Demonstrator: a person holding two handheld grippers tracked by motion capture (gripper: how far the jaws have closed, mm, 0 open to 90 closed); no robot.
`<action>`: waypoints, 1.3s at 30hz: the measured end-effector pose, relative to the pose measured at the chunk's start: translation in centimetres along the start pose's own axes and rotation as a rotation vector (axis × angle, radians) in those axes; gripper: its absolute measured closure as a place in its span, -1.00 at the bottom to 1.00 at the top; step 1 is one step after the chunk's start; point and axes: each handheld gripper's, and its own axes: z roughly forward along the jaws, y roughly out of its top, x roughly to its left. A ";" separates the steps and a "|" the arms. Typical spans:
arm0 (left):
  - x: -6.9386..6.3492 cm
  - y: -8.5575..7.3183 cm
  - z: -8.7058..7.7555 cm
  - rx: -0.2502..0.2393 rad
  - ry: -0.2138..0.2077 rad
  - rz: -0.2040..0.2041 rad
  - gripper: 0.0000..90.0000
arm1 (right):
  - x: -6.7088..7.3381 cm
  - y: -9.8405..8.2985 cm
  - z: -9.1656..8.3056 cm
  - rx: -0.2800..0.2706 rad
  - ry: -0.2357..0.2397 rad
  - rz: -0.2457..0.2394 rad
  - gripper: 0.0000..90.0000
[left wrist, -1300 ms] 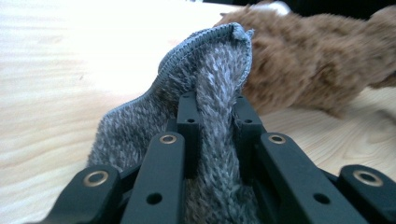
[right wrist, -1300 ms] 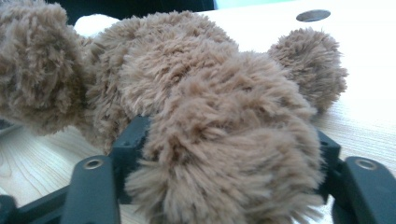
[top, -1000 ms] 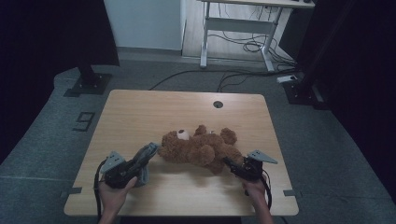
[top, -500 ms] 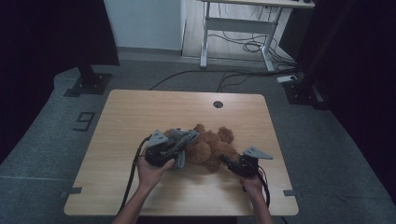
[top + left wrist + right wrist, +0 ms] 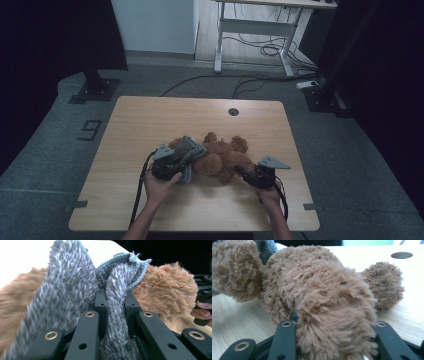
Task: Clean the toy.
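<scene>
A brown teddy bear (image 5: 220, 160) lies on the wooden table (image 5: 150, 115), a little right of the middle. A grey knitted piece (image 5: 187, 150) is draped over the bear's left end. My left gripper (image 5: 184, 160) is shut on a fold of that grey knit (image 5: 67, 290), with the brown bear (image 5: 167, 290) just behind it. My right gripper (image 5: 241, 172) sits at the bear's right end. Its jaws have just been closing on a plush limb of the bear (image 5: 334, 322), and that limb bulges out between them.
A round cable hole (image 5: 233, 111) is in the table's far edge. A desk frame (image 5: 250, 30) and loose cables (image 5: 260, 50) stand on the floor beyond. A dark stand base (image 5: 92, 90) is at the far left. Bare wood lies around the bear.
My left hand has carried the grey knit rightward, from beside the bear's left end onto it. The right hand has stayed at the bear's right end.
</scene>
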 end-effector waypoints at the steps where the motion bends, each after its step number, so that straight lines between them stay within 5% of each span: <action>1: 0.1 -0.1 -0.7 -0.010 0.020 0.010 0.72 | 0.0 0.0 -0.1 0.000 -0.001 -0.002 0.30; 8: 2.0 -0.9 -3.5 -0.043 0.094 -0.010 0.72 | 0.0 -0.1 -0.3 -0.002 0.002 -0.008 0.30; 13: 4.3 -2.0 -5.0 -0.003 0.210 -0.008 0.72 | -0.1 -0.1 -0.3 0.000 0.010 -0.011 0.29; 17: 4.8 -2.1 -5.6 -0.013 0.219 -0.016 0.72 | -0.3 -0.2 -0.3 0.001 0.011 -0.001 0.29; 24: 1.4 -0.1 -5.2 -0.043 0.161 0.046 0.71 | -0.2 -0.1 -0.4 0.002 0.011 -0.002 0.29; 27: -0.9 1.9 -3.3 -0.047 0.081 0.071 0.71 | -0.2 -0.1 -0.4 0.002 0.012 0.000 0.29; 34: -4.1 4.6 0.1 -0.038 -0.019 0.111 0.71 | -0.1 -0.2 -0.4 0.002 0.017 0.007 0.29; 39: -7.5 6.4 4.6 0.017 -0.115 0.143 0.71 | -0.1 -0.3 -0.5 0.003 0.020 0.008 0.29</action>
